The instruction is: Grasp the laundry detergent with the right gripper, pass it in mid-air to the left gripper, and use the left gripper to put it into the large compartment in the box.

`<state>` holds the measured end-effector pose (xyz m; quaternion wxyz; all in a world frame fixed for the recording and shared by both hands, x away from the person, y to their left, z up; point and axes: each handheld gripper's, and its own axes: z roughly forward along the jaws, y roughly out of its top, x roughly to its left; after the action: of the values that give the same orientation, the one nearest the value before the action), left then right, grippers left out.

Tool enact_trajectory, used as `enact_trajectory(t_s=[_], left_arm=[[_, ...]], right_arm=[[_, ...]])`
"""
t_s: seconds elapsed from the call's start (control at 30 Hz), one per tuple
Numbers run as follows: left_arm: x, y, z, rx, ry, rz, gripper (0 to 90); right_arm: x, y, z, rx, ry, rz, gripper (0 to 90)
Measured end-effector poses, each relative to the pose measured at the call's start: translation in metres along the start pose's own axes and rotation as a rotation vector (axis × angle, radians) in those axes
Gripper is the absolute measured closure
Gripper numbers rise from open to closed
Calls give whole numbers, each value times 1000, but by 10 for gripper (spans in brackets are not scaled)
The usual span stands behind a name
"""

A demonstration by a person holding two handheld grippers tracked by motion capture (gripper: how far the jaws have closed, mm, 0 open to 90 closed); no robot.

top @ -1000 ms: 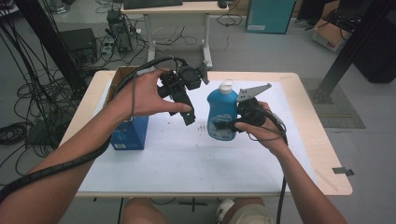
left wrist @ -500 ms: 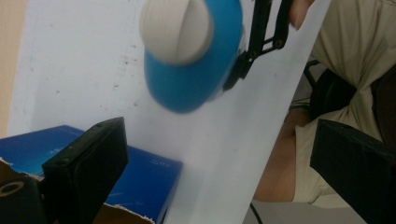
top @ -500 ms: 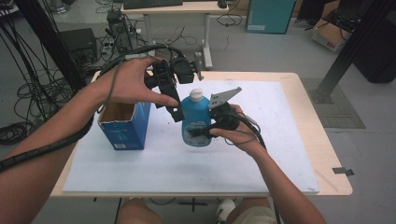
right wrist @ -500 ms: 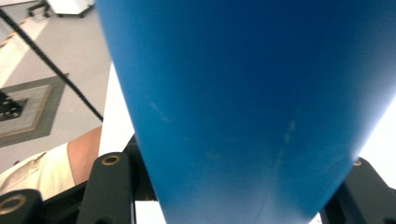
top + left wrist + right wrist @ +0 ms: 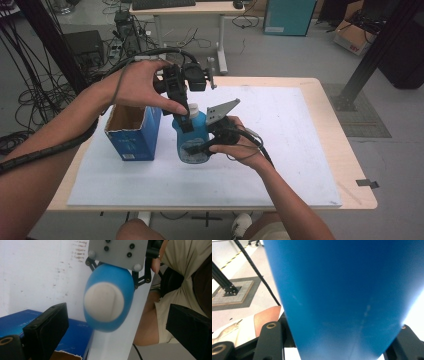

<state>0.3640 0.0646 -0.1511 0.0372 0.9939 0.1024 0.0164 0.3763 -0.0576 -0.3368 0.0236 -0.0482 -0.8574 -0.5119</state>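
Black jaws of the right gripper [image 5: 196, 148] were clamped on the lower body of one blue bottle [image 5: 192, 137], which stood upright, at or just above the white sheet [image 5: 280, 150] on the counter [image 5: 327, 107]; whether its base touched the sheet could not be told. In the right gripper view the blue wall of the bottle [image 5: 342, 295] sat between the two jaws, pressed close to both. The left gripper [image 5: 186, 119] hung over the bottle's top with its jaws spread apart; in the left gripper view the white cap [image 5: 104, 302] showed between them, with clear space on either side, touching neither.

Counted out, there were two grippers, one bottle with one cap, and one blue carton [image 5: 131, 132]. That carton stood open-topped just to the left of the bottle, near it but apart, close to the sheet's left edge. The person's left hand [image 5: 137, 87] gripped the left gripper from above, the right hand [image 5: 240, 145] held the other from the near side.

To the right of the bottle the sheet ran bare out to the counter's right edge, and the near strip in front of the bottle lay open as well. Room on the left was tight, with the carton's wall just beside the bottle.
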Motion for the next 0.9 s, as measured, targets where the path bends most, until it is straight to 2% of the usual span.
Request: enact_trajectory(t_s=[0.03,0.07,0.17,0.2,0.33,0.37,0.47,0.6,0.63,0.9], left_arm=[[-1,0,1,-4,-2,-5,48],[0,0,3,2,0,6,49],[0,0,7,9,-26,16,48],[-1,0,10,8,-17,12,49],[0,1,14,24,-46,33,50],[0,1,16,15,-51,22,50],[-1,2,20,33,-58,32,50],[-3,2,21,36,-74,35,51],[-3,2,21,37,-82,37,51],[-6,2,27,47,-84,45,51]], right_arm=[[0,0,0,0,0,0,424],[1,1,1,0,2,-8,424],[3,4,3,0,10,-25,424],[3,5,3,-1,14,-31,424],[7,9,4,-9,23,-47,424],[7,9,4,-9,23,-47,424],[10,13,4,-8,36,-86,424],[13,17,4,-14,32,-75,424],[12,18,3,-6,36,-117,424],[15,20,0,-3,42,-121,423]])
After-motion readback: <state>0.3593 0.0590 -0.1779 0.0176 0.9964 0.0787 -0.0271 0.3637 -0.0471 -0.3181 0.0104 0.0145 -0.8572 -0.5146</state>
